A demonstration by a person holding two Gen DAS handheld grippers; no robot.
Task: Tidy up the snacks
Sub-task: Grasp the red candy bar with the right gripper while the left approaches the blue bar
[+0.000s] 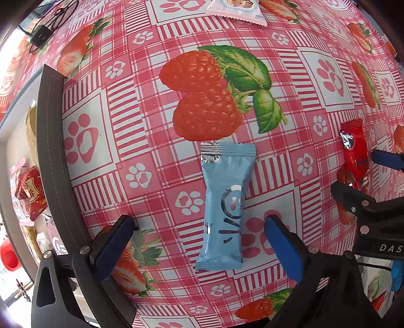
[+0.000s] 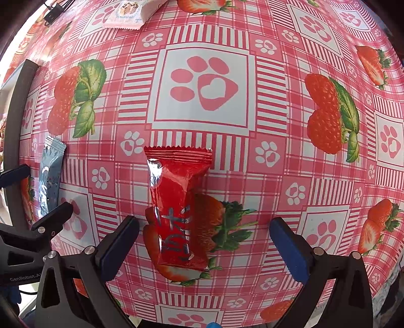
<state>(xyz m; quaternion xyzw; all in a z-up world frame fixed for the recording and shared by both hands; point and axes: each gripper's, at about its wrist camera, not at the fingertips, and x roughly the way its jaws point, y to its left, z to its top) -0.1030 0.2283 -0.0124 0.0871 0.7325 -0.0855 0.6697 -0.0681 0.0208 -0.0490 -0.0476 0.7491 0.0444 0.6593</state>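
Observation:
A light blue snack packet [image 1: 224,204] lies flat on the pink checked tablecloth, lengthwise between the wide-open blue pads of my left gripper [image 1: 199,242], which hovers over its near half. A red snack packet [image 2: 178,209] lies flat between the wide-open pads of my right gripper [image 2: 204,242]. The red packet also shows at the right of the left wrist view [image 1: 353,159], with the right gripper around it. The blue packet shows at the left of the right wrist view [image 2: 50,179]. Neither gripper holds anything.
A pink-white cookie packet [image 1: 237,10] lies at the far side of the table, also in the right wrist view [image 2: 131,12]. A dark-rimmed container [image 1: 50,151] at the left holds red packets [image 1: 31,194]. A black cable and plug [image 1: 41,34] lie far left.

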